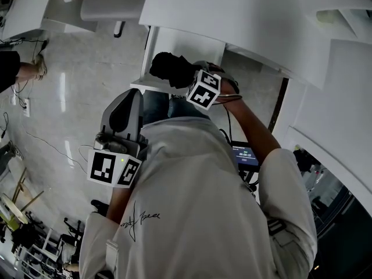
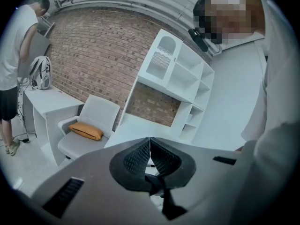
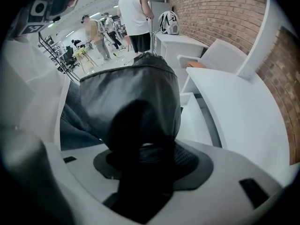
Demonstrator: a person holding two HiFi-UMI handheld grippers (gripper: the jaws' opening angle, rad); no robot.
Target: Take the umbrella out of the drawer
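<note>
The folded black umbrella in its dark sleeve fills the middle of the right gripper view, and my right gripper is shut on its lower end. From the head view the umbrella sticks out past the right gripper, held just above the white drawer under the desk edge. My left gripper hangs lower left by my side. In its own view the left gripper is shut, pads touching, nothing between them.
A white desk runs along the brick wall on my right. A white shelf unit and a chair with an orange cushion stand ahead. One person stands by a side table, others behind.
</note>
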